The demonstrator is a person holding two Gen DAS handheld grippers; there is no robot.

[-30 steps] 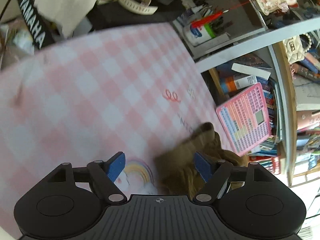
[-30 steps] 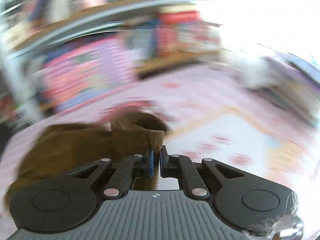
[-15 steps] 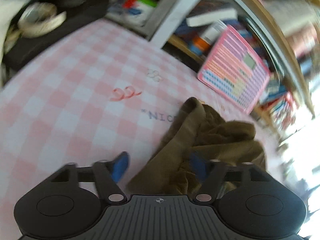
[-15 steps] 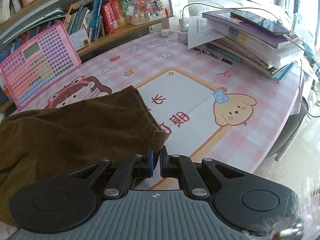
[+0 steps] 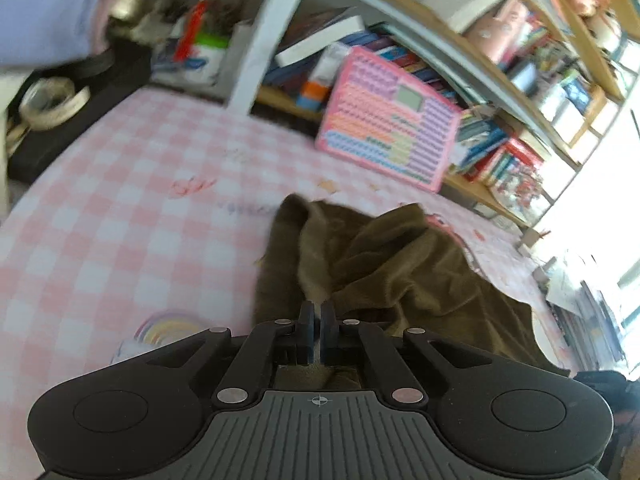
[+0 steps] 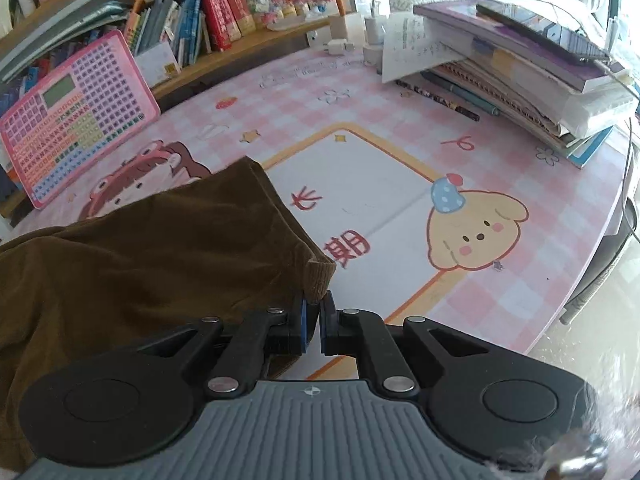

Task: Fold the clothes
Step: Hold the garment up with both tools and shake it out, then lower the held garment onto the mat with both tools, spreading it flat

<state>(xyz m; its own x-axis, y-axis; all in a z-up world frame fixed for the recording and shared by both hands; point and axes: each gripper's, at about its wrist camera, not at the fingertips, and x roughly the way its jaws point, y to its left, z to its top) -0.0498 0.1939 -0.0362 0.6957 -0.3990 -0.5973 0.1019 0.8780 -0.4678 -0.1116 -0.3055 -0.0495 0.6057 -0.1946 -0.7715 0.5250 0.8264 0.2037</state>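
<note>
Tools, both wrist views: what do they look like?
Left tool and right tool match: black linkage arms with silver pivot pins, blue pads on the fingertips, round black side housings, ribbed grey base with a small crosshair mark. No cables or sleeves in view.

Both wrist views close, angled down over desk mat (image 6: 500,288); shared: brown garment (image 5: 400,272), pink keyboard toy (image 6: 76,120).

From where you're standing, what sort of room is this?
Probably a child's study desk at home: bookshelves behind, a pink cartoon desk mat, stacked notebooks, and a brown garment for folding.
</note>
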